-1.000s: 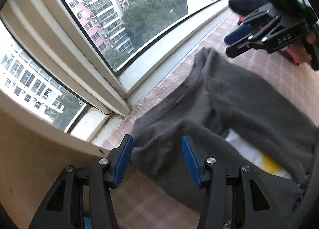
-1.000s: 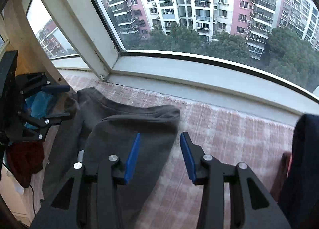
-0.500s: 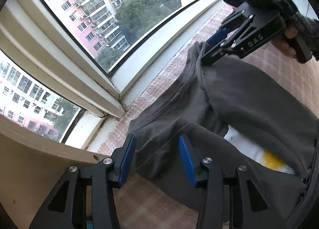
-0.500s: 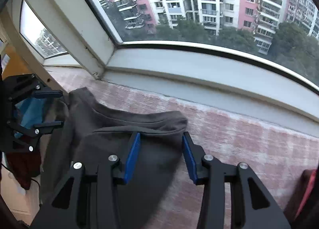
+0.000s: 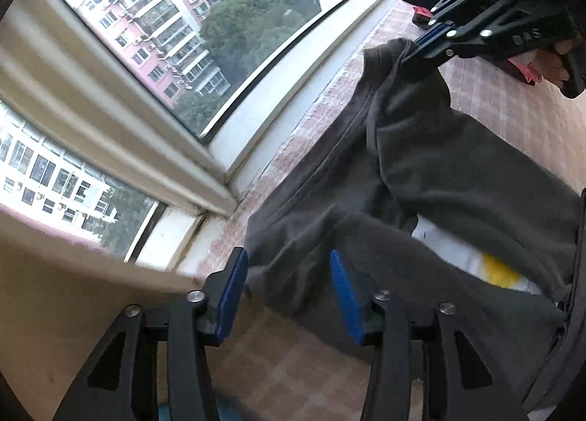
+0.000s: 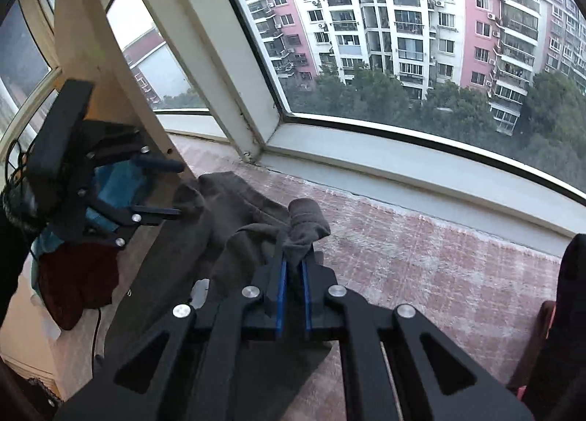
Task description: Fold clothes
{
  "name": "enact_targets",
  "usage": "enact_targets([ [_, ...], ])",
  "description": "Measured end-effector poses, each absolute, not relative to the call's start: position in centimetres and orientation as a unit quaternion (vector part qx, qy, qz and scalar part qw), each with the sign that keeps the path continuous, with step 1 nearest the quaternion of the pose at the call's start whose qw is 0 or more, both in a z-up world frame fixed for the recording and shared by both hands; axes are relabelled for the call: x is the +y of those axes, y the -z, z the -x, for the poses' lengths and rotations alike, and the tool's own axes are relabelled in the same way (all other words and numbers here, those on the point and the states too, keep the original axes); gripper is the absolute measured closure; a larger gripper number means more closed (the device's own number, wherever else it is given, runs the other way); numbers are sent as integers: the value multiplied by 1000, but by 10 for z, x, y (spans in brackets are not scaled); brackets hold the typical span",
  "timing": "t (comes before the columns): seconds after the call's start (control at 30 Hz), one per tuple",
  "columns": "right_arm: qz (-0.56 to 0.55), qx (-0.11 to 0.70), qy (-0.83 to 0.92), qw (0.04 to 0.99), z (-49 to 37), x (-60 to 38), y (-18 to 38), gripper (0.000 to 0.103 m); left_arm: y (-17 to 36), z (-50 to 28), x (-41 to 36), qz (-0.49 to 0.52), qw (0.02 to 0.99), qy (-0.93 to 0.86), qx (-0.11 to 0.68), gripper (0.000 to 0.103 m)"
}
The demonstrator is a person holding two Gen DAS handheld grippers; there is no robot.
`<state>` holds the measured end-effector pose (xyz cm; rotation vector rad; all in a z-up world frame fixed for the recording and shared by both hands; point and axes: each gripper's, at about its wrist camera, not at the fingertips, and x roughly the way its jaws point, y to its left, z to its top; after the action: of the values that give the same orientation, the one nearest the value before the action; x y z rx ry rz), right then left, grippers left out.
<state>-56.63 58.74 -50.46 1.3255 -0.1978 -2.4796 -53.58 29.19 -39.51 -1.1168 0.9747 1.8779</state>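
Right wrist view: right gripper (image 6: pixel 293 276), lower centre, has just closed its jaws & now pinches a bunched edge of the dark grey garment (image 6: pixel 219 223), which lies on a pink checked surface (image 6: pixel 421 259) below the window (image 6: pixel 403 36). Left wrist view: left gripper (image 5: pixel 285 289), bottom centre, sits part open w/ the garment's near edge between its pads, not clamped.

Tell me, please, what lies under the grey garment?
Under the grey garment a white piece with a yellow patch peeks out, on the pink checked cover. The rest is covered.
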Motion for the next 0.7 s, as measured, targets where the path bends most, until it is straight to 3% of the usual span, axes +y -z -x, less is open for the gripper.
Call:
enact_targets([
  [0.13,-463,-63,869,164,564,588,505,96,416,538,320,434,369,-705,422,54],
  [0.47,-466,-59,865,179,565,589,503,96,437,571,350,480,350,-691,411,48],
  [0.7,-464,-54,864,189,565,588,501,96,445,580,361,490,357,-681,410,52],
])
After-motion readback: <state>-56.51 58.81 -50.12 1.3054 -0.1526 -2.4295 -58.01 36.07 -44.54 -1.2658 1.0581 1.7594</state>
